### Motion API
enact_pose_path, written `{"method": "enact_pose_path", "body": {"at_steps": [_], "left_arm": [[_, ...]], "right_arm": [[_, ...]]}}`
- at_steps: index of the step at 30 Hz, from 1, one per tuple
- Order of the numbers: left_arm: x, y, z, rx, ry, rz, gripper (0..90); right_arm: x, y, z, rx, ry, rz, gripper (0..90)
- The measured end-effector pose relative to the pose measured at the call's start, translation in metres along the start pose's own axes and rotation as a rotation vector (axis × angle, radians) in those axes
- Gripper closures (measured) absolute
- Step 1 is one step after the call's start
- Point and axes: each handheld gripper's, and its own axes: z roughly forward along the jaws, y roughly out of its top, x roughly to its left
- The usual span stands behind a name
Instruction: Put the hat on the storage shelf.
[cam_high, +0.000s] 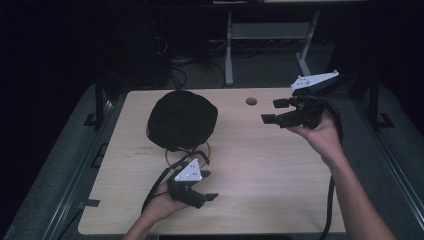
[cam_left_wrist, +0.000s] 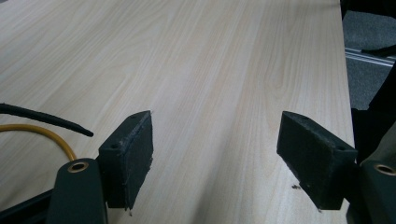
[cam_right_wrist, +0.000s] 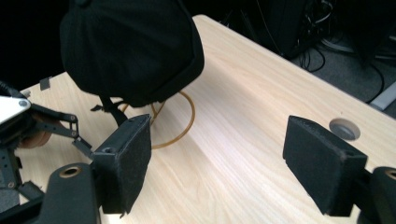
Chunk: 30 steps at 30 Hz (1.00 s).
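Grippers are seen apart on the light wooden table (cam_high: 260, 190) in the high view. The left gripper (cam_high: 209, 186) is held low near the table's near edge, its jaws spread wide with nothing between them. Just beyond it a black cap (cam_high: 181, 119) sits on a yellow wire stand (cam_high: 206, 150), close to the gripper's grey plate. The right gripper (cam_high: 273, 111) is held above the far right part of the table, jaws wide and empty, pointed toward the cap, which lies well ahead of its tips. A round grommet hole (cam_high: 251, 101) is seen just beside this gripper.

From the left gripper view, both black pads (cam_left_wrist: 135, 154) are seen standing far apart over bare wood. A yellow wire (cam_left_wrist: 51, 135) and a black strap (cam_left_wrist: 46, 119) are seen off to the left of the left jaw.

From the right gripper view, the jaws are again seen wide open and empty. The black cap (cam_right_wrist: 130, 51) is raised on its wire stand (cam_right_wrist: 184, 126) ahead of the left jaw and above it. The left gripper (cam_right_wrist: 28, 126) is seen at the far left, beyond that jaw. The grommet hole (cam_right_wrist: 344, 129) is seen just past the right jaw.
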Motion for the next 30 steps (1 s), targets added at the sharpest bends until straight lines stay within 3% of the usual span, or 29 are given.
{"method": "enact_pose_path", "body": {"at_steps": [30], "left_arm": [[-0.001,-0.001,0.002,0.006,-0.005,-0.001,26.5]], "right_arm": [[-0.012,-0.057,-0.012,0.018,-0.023,0.077,22.7]]}}
